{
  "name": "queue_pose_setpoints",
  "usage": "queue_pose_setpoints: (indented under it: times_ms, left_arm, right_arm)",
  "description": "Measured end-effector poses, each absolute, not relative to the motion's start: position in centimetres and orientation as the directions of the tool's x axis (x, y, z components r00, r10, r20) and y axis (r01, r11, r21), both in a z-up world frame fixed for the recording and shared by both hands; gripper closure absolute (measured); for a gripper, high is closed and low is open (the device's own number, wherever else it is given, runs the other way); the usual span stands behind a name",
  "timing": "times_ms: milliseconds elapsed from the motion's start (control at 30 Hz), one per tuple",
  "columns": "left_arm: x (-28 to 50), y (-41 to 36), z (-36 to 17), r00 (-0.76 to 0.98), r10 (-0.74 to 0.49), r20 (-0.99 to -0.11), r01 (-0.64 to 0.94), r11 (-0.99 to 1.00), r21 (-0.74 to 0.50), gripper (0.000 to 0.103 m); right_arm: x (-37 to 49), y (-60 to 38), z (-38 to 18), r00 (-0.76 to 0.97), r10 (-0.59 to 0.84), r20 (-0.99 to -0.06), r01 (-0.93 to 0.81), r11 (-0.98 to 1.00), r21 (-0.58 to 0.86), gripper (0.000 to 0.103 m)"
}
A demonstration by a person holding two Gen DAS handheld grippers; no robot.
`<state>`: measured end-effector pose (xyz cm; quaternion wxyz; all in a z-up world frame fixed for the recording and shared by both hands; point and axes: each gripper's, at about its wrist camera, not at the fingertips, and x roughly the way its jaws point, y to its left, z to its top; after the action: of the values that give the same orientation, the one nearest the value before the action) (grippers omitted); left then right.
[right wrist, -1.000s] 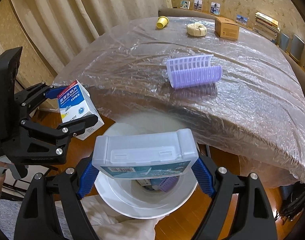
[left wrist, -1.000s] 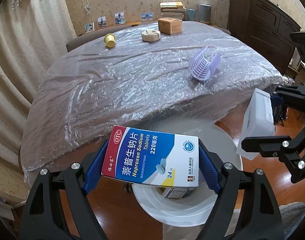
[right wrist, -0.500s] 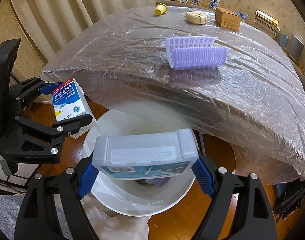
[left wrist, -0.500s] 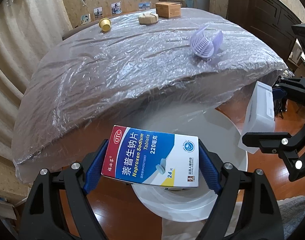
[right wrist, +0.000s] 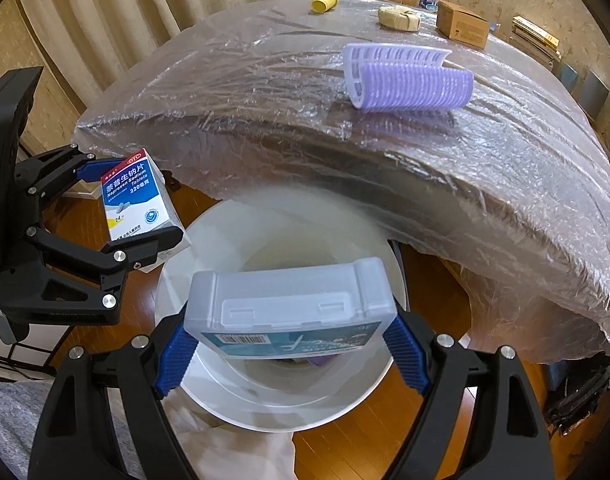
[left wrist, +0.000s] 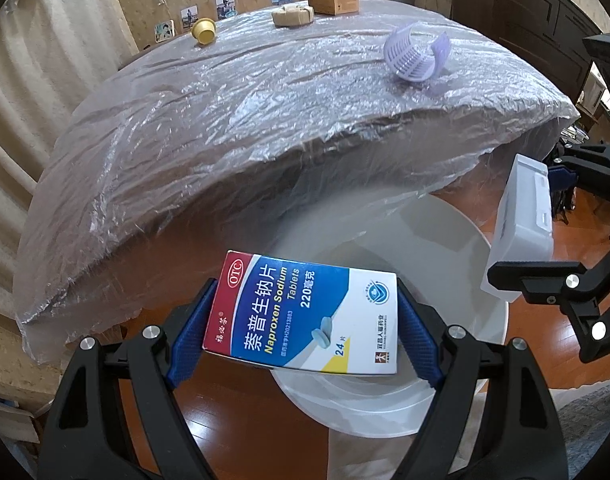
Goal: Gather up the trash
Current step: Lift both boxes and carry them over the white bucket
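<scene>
White bin (right wrist: pixel 369 396) nearer (table (left wrist: pixel 265 92) receding), both boxes still gripped

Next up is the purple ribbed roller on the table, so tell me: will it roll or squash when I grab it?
The purple roller lies on its curved side, so a nudge would probably roll it. Its slotted white-lilac shell looks thin and open, likely light and somewhat springy. The crinkled plastic sheet underneath may let it skid.

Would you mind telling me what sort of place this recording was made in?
Most likely a home dining or living room: a large table under a plastic cover, framed photos along the wallpapered wall, curtains, and a wooden floor.
</scene>
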<state>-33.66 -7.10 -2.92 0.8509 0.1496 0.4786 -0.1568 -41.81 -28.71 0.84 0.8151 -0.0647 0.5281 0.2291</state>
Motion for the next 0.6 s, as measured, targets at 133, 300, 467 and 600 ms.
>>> queue_pose_setpoints:
  times_ms: [133, 300, 467, 600]
  left_arm:
    - [-33.5, -7.0, -3.4, 0.485, -0.119, -0.867, 0.414, 0.904, 0.107, 0.019]
    - [-33.1, -6.8, -4.2, 0.474, -0.115, -0.873, 0.419, 0.901, 0.109, 0.019]
    - [-32.8, -6.9, -4.6, 0.462, -0.117, -0.879, 0.431, 0.896, 0.107, 0.019]
    - [-32.3, -7.2, -4.8, 0.450, -0.118, -0.885, 0.439, 0.893, 0.104, 0.019]
  right_arm:
    - [-41.7, -28.4, 0.4, 0.331, 0.302, -0.894, -0.441, 0.887, 0.136, 0.021]
    - [-41.5, -28.1, -0.3, 0.324, 0.290, -0.900, -0.437, 0.890, 0.130, 0.022]
    - [-41.1, -28.0, -1.2, 0.309, 0.283, -0.908, -0.427, 0.894, 0.133, 0.021]
    - [-40.8, -28.1, -1.9, 0.300, 0.278, -0.913, -0.419, 0.898, 0.136, 0.021]
